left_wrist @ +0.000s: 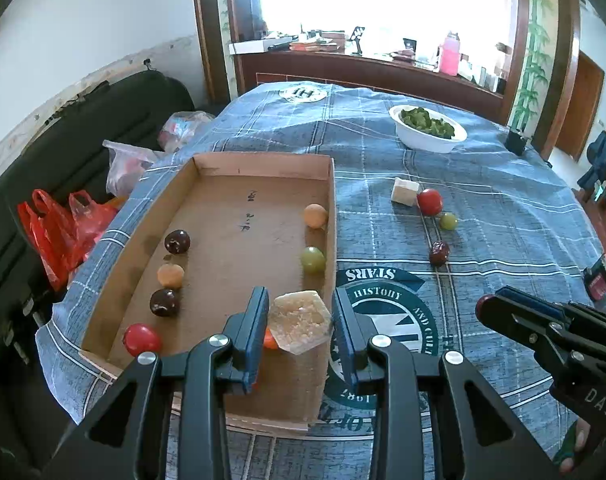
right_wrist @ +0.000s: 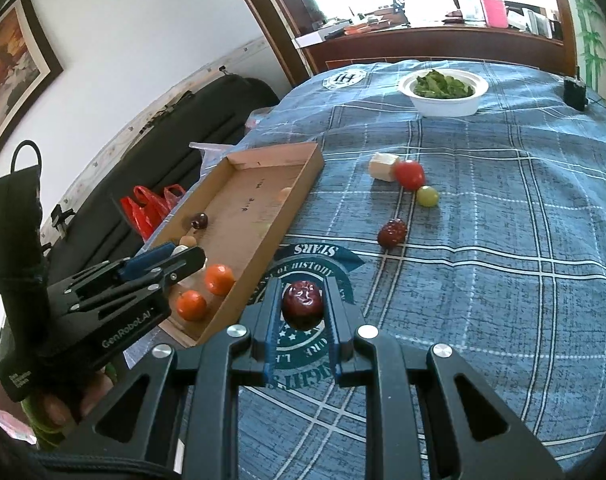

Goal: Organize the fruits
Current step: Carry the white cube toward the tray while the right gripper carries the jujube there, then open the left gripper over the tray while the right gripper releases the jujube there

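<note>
Left wrist view: left gripper [left_wrist: 301, 322] has its jaws clamped on a pale hexagonal chunk [left_wrist: 301, 324], held over the near right corner of the cardboard tray [left_wrist: 263, 166]. Tray sits on the tabletop, covered by a blue plaid cloth [left_wrist: 483, 208]. Inside the tray: red tomato [left_wrist: 141, 339] at near left, two dark jujubes [left_wrist: 165, 302] [left_wrist: 177, 241] and an orange-tan ball [left_wrist: 170, 275] along the left wall, green grape [left_wrist: 313, 260] and another tan ball [left_wrist: 315, 215] along the right wall. Right of the tray, on the cloth: white cube [left_wrist: 405, 191], red tomato touching it [left_wrist: 429, 201], green grape [left_wrist: 449, 221], wrinkled red jujube [left_wrist: 439, 252]. White bowl of greens [left_wrist: 427, 128] far behind the tray. Right gripper [left_wrist: 491, 306] enters at right, something dark red at its tip.

Right wrist view: right gripper [right_wrist: 303, 308] has jaws closed tight on a dark red jujube [right_wrist: 303, 305], raised above the cloth [right_wrist: 503, 240] just right of the tray [right_wrist: 299, 184]. Left gripper [right_wrist: 183, 256] hangs over the tray's near end; its grip is hidden here. Two orange fruits [right_wrist: 219, 278] [right_wrist: 191, 305] lie in the tray's near end. Loose cube [right_wrist: 383, 166], tomato [right_wrist: 409, 174], grape [right_wrist: 427, 196], jujube [right_wrist: 391, 232] lie right of the tray. Bowl [right_wrist: 443, 104] beyond.
</note>
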A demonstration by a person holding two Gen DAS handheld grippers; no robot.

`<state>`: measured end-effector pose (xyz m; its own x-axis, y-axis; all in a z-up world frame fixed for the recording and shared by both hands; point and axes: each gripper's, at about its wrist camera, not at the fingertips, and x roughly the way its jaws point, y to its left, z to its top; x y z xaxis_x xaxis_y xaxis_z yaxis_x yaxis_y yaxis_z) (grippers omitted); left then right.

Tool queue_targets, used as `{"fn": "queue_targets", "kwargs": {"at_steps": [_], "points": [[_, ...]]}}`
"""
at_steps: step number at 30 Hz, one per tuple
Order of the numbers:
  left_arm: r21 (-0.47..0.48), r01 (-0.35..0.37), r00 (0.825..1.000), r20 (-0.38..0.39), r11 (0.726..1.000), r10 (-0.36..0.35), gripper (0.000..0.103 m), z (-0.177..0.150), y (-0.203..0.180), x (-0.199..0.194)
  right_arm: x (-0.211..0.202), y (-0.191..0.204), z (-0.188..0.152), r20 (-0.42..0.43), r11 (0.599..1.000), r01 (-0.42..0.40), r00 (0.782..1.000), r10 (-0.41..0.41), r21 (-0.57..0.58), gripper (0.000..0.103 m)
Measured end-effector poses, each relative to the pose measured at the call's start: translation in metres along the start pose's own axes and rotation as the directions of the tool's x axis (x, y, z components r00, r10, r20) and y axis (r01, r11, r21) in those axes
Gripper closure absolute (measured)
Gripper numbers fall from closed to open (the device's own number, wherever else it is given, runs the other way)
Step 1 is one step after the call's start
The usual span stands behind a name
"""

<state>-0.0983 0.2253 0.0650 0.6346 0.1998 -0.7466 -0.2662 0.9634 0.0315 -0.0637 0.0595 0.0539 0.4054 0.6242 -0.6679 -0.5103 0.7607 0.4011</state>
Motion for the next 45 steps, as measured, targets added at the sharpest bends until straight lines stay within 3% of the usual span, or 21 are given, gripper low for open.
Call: {"fn": "queue_targets", "kwargs": {"at_steps": [16, 24, 35, 45], "points": [[-0.045, 0.0, 0.999, -0.034, 0.999, -0.001, 0.071, 0.001, 0.023, 0.014, 0.021, 0.009, 0.006, -0.029, 1.0, -0.01, 1.0, 0.01, -0.016, 0.081], [-0.116, 0.009, 0.998, -0.062, 0.993, -0.016, 0.071, 0.007, 0.052, 0.025, 0.035, 0.012, 0.009, -0.054, 1.0, -0.025, 0.998, 0.024, -0.017, 0.081], [-0.188, -0.033, 0.997, -0.069, 0.982, 0.021, 0.072, 0.038, 0.093, 0.05, 0.067, 0.028, 0.041, -0.071, 0.997, -0.07, 0.995, 0.066, -0.045, 0.08], [-0.198, -0.068, 0.991, -0.127, 0.978, 0.043, 0.072, 0.073, 0.108, 0.1, 0.124, 0.072, 0.058, -0.151, 0.986, -0.121, 0.983, 0.103, -0.115, 0.08]]}}
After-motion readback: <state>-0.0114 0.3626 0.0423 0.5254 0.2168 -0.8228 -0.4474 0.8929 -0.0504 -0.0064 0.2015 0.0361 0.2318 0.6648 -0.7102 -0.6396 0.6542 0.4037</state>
